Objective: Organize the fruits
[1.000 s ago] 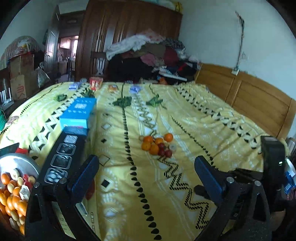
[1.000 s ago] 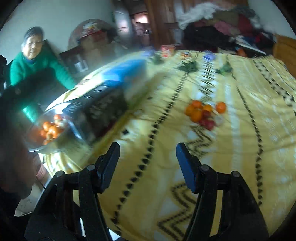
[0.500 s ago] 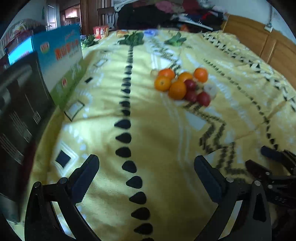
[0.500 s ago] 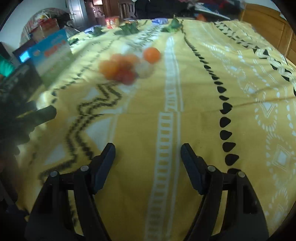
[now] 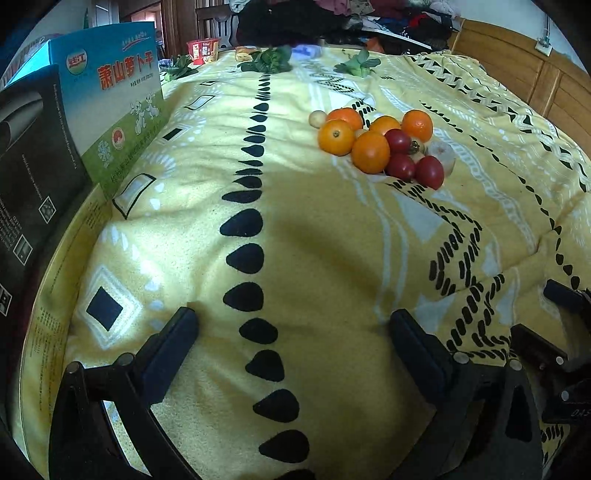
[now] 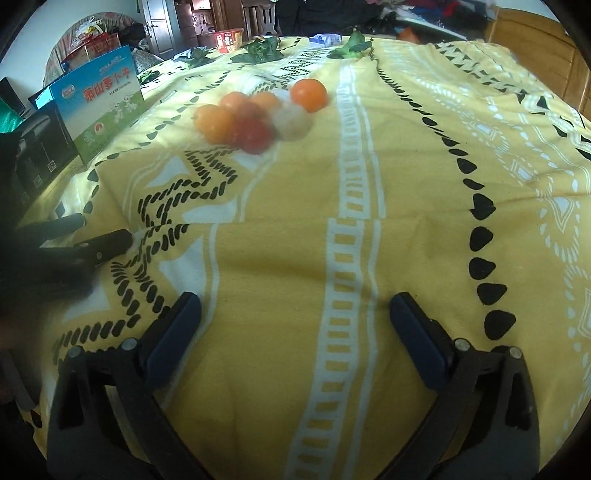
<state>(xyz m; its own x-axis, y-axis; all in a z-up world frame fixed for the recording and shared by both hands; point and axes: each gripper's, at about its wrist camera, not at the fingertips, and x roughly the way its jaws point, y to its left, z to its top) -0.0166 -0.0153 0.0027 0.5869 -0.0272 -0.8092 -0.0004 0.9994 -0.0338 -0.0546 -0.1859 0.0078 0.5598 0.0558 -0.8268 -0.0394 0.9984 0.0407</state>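
Where fruit pile (image 5: 384, 144) sits, yellow patterned bedspread (image 5: 314, 236), wooden headboard (image 5: 532, 85)

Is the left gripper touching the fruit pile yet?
Apart. The left wrist view shows the left gripper open over bare blanket, with the fruit pile well ahead.

**A lived-in bedroom in a home**

A wide bed (image 5: 295, 206) fills the scene, spread with a yellow patterned blanket (image 6: 369, 221). A wooden headboard (image 5: 517, 62) runs along its right side. At the far end, clothes (image 5: 369, 14) lie heaped in a loose pile before dark wooden furniture. Far left, a doorway (image 6: 192, 22) opens onto another room. Cardboard boxes (image 5: 110, 85) stand at the bed's left edge, and a small heap of fruit (image 5: 384, 144) rests on the blanket near the middle.
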